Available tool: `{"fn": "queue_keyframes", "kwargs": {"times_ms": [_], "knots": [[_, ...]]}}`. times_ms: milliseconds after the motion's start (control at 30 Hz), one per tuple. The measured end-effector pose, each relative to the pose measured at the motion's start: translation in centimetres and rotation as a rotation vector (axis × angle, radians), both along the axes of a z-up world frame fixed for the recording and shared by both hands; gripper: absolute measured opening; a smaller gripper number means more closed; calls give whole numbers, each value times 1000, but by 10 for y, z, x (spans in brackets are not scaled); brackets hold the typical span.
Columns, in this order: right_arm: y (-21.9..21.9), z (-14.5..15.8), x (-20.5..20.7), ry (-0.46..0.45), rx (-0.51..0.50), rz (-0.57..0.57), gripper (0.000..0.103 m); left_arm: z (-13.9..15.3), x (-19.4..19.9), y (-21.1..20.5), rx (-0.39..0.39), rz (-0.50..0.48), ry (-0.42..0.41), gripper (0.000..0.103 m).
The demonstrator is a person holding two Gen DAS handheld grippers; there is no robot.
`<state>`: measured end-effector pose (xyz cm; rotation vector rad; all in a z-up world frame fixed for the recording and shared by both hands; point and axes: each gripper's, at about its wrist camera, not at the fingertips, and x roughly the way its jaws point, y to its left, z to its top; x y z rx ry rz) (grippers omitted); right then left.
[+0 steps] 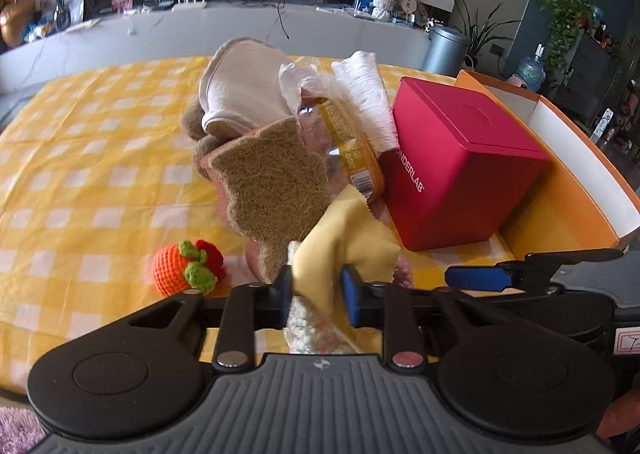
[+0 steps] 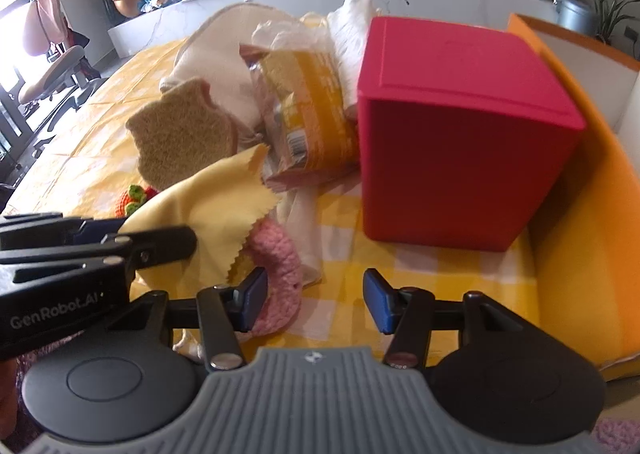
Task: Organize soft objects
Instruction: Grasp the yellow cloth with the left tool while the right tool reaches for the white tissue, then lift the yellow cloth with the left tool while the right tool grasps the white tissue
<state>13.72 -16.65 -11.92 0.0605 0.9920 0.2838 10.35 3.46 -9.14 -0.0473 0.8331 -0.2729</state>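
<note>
A pale yellow cloth [image 1: 352, 242] [image 2: 208, 205] with pinked edges lies bunched at the front of the pile, and my left gripper [image 1: 318, 292] is shut on its near fold. A white knitted piece [image 1: 308, 334] shows below those fingers. My right gripper [image 2: 316, 302] stands open low over the checked tablecloth [image 2: 420, 270], with nothing between the pads. A pink crochet piece [image 2: 280, 266] touches the outside of its left finger [image 2: 254, 300]. Behind lie a brown toast-shaped sponge [image 1: 272, 181] [image 2: 184, 129] and an orange and red crochet fruit [image 1: 186, 266] [image 2: 136, 197].
A red box [image 1: 460, 165] [image 2: 460, 133] stands to the right, in front of an open orange box [image 1: 560, 205] [image 2: 580, 254]. A yellow snack packet [image 1: 352, 149] [image 2: 308, 113], a cream cloth [image 1: 240, 89] and white paper [image 1: 368, 97] sit in the pile behind.
</note>
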Motion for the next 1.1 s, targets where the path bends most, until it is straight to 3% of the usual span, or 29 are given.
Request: {"fn": "queue_keyframes", "kwargs": {"times_ms": [167, 500, 700, 900, 1033, 1100], "knots": [[3, 1, -5, -8, 0, 17, 54, 8, -6, 0, -3, -1, -50, 6], [6, 14, -19, -58, 11, 30, 59, 39, -33, 29, -4, 101, -90, 5], [15, 14, -22, -73, -6, 55, 61, 33, -33, 45, 38, 167, -26, 5], [17, 11, -17, -63, -21, 47, 61, 37, -40, 56, 37, 187, -79, 4], [22, 11, -12, -70, -18, 58, 61, 44, -43, 62, -43, 171, -129, 4], [25, 10, -8, -76, -26, 62, 63, 45, -38, 60, -92, 142, -115, 4]]}}
